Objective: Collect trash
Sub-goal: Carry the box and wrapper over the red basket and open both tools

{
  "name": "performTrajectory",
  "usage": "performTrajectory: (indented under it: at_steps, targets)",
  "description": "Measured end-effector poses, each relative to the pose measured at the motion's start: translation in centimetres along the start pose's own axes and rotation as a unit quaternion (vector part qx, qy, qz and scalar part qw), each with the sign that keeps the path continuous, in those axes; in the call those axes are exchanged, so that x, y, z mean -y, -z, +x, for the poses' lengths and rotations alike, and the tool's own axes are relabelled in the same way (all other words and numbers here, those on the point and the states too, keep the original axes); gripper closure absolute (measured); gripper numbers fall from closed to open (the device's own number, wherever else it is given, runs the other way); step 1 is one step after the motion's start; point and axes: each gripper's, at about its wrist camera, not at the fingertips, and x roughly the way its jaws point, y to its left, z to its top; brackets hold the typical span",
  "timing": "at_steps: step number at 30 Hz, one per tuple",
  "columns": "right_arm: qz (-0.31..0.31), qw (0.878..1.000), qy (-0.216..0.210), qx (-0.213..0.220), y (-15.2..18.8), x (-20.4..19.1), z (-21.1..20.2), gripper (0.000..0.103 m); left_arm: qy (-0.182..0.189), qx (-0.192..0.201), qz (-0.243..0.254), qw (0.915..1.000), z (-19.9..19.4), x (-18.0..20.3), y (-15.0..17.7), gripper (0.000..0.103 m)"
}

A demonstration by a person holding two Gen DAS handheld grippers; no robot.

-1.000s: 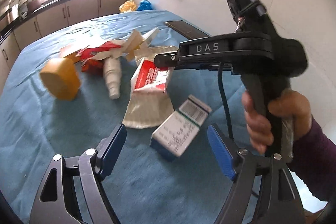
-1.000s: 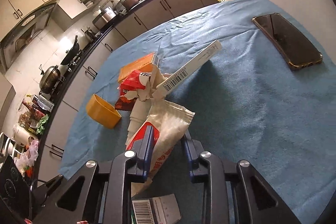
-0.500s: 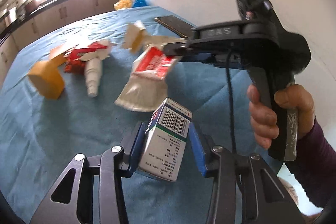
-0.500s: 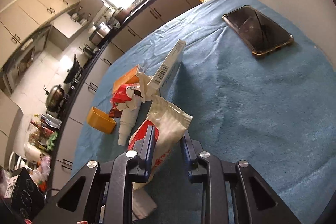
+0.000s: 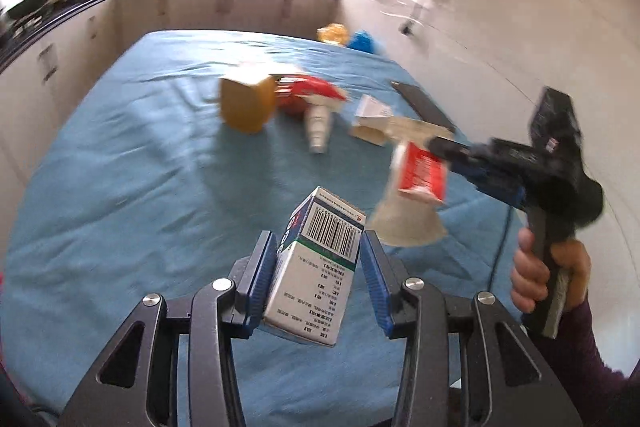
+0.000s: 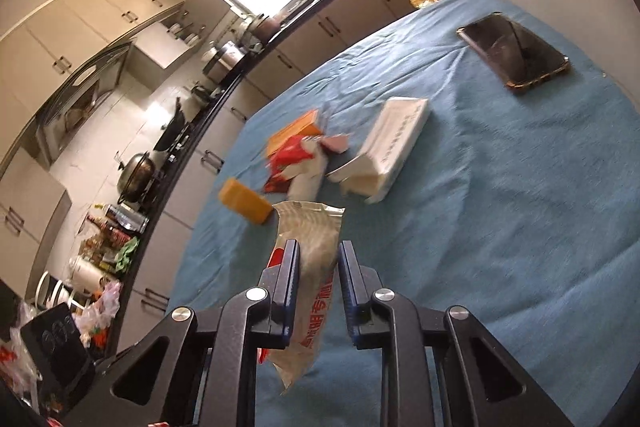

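We note the blue-clothed table (image 5: 120,187) beside kitchen counters (image 6: 224,99). Left gripper (image 5: 320,267) clamps a barcoded box (image 5: 316,267); right gripper (image 6: 318,291), closing, pinches a wrapper (image 6: 312,247).

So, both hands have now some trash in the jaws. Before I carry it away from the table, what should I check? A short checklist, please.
1. Left gripper: jaws clamped on the white box: ok.
2. Right gripper: jaws closing, with the red-and-white pouch between them and hanging clear of the blue cloth: ok.
3. Box straight in the jaws: not ok, it is tilted.
4. Phone apart from the trash: ok.
5. Table cleared: not ok; the yellow container, white carton and red wrapper lie on it.
6. Bin within reach: cannot tell, none in view.
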Motion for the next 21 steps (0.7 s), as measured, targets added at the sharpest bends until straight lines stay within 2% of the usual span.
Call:
performTrajectory:
  at_steps: [4,10,13,17,21]
  targets:
    - [-0.016,1.0,-0.01,-0.01,1.0,-2.0,0.4,0.082,-0.035,0.014,-0.039,0.9985,-2.1,-2.8,1.1,0.061]
    - [-0.043,0.998,-0.026,-0.032,2.9,-5.6,1.9,0.082,-0.091,0.044,-0.083,0.9914,-5.7,-6.7,2.8,0.061]
    - [-0.057,0.997,-0.034,-0.044,3.8,-7.3,2.6,0.082,-0.118,0.061,-0.104,0.9856,-7.7,-8.7,3.6,0.061]
    - [-0.072,0.995,-0.047,-0.057,4.9,-9.5,3.7,0.082,-0.171,0.083,-0.124,0.9738,-10.3,-11.3,4.7,0.061]
    - [-0.087,0.991,-0.063,-0.076,6.2,-12.3,5.6,0.082,-0.199,0.099,-0.151,0.9632,-12.4,-14.1,5.8,0.061]
